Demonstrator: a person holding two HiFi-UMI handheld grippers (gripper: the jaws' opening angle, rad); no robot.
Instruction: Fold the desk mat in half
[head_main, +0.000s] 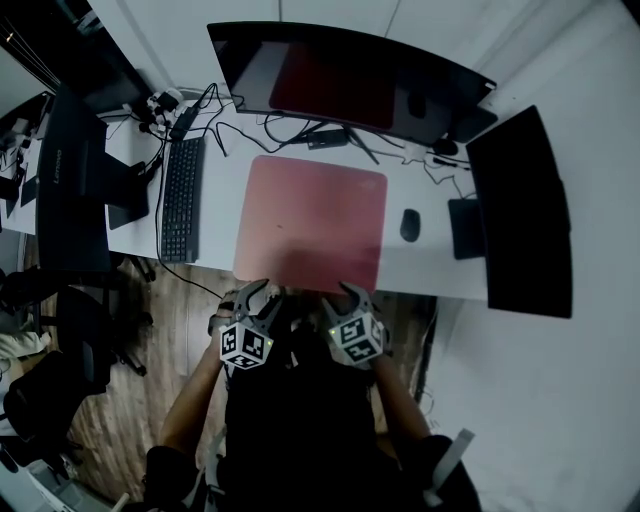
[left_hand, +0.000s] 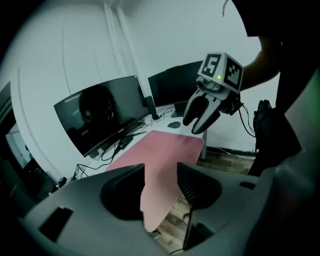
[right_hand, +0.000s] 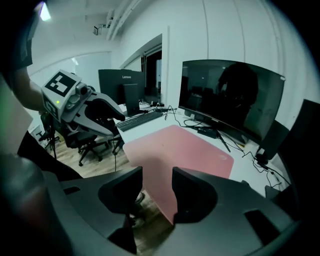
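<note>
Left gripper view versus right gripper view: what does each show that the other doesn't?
Only the left gripper view: the right gripper seen from outside. Only the right gripper view: the left gripper seen from outside, and the keyboard. Both: the pink desk mat, unfolded, and the curved monitor behind it.

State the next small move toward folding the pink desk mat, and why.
Probably ease both grippers onto the near edge of the desk mat, then close. The left gripper and right gripper hang open at that edge, gripping nothing, and the mat lies flat, unfolded.
</note>
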